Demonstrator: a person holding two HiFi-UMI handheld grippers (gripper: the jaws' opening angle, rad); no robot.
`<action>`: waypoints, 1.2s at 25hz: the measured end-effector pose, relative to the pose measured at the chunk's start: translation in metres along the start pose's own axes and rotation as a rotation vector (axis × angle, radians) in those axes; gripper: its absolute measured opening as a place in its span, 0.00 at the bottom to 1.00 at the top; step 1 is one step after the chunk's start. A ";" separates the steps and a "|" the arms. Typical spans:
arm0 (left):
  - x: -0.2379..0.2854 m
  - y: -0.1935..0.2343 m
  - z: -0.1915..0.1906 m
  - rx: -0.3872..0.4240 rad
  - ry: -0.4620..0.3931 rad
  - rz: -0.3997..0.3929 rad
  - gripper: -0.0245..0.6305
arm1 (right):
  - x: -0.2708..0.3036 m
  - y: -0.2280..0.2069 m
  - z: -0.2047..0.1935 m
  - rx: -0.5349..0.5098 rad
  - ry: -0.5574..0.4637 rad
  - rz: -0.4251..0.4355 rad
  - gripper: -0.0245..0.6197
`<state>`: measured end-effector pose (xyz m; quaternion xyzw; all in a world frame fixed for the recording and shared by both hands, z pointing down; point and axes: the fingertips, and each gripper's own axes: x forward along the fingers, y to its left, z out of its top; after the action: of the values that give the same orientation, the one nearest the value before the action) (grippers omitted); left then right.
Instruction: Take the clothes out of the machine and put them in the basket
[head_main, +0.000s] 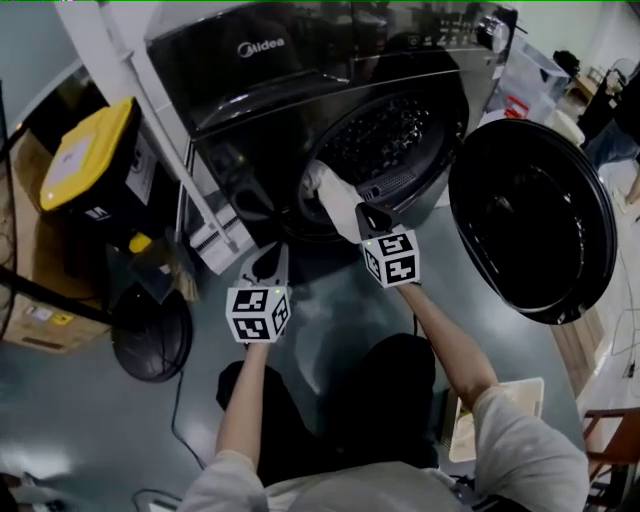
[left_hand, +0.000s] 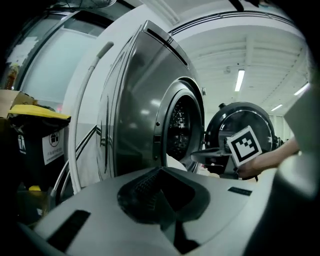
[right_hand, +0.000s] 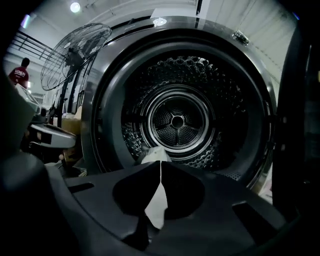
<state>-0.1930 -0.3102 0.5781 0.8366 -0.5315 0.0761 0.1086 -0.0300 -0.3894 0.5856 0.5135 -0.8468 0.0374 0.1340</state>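
Before me on the grey floor (head_main: 330, 320) stands the black washing machine (head_main: 300, 110), its round door (head_main: 530, 220) open wide to the right. Past the mouth lies the perforated drum (right_hand: 177, 120). A white garment (head_main: 335, 195) hangs out over the lower left rim of that mouth. My right claw (head_main: 369, 213) is clenched on its near end, with a sliver of white cloth pinched between the closed jaws. My left claw (head_main: 270, 260) hovers lower and to the left, near the machine's front. Its jaws are pressed together on nothing, apart from the garment.
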 end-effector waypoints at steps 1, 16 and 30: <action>-0.002 0.003 -0.001 0.000 0.001 0.008 0.07 | 0.007 0.002 0.002 -0.003 0.002 0.009 0.08; -0.014 0.022 -0.009 0.019 0.021 0.064 0.07 | 0.120 0.012 0.001 0.018 0.098 0.076 0.69; -0.011 0.026 -0.007 0.031 0.027 0.067 0.07 | 0.149 0.012 -0.021 -0.175 0.223 0.016 0.37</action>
<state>-0.2219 -0.3092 0.5849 0.8188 -0.5566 0.0993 0.1000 -0.1015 -0.5075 0.6456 0.4855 -0.8308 0.0212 0.2712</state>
